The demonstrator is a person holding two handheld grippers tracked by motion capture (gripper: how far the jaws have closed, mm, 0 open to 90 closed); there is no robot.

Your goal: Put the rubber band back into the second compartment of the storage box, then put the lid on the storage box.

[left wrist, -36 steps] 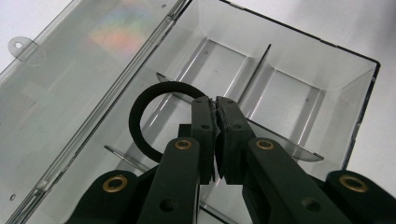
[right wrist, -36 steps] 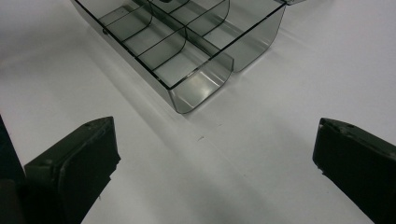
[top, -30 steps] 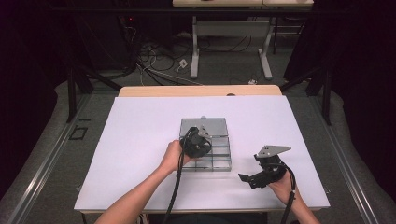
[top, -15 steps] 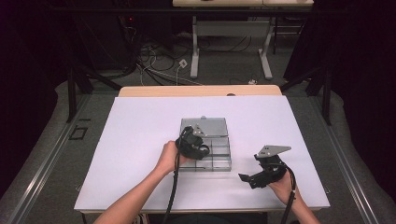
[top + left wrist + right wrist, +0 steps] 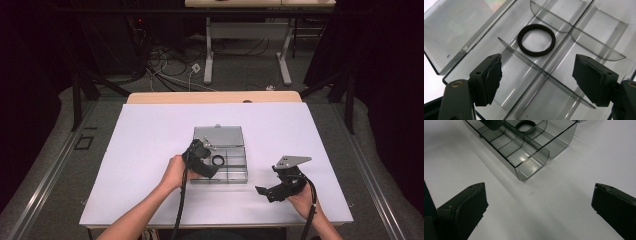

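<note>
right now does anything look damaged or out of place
The rubber pad on one of the left gripper's fingers looks torn and ragged along its edge. Otherwise the black ring lies flat in a compartment of the clear box, nothing spilled.

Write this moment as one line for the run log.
left gripper: open, jaws just opened | black ring: in clear box compartment | right gripper: open, over table

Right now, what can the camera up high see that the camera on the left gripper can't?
Only the high view takes in the whole white table, both hands, the right gripper resting open away from the box, and the floor cables beyond. Only the left gripper view shows, close up, the left gripper with its pads apart, its jaws having just been opening with nothing between them, above the dividers. Both show the clear plastic box with its lid open and the black ring lying in one compartment.
</note>
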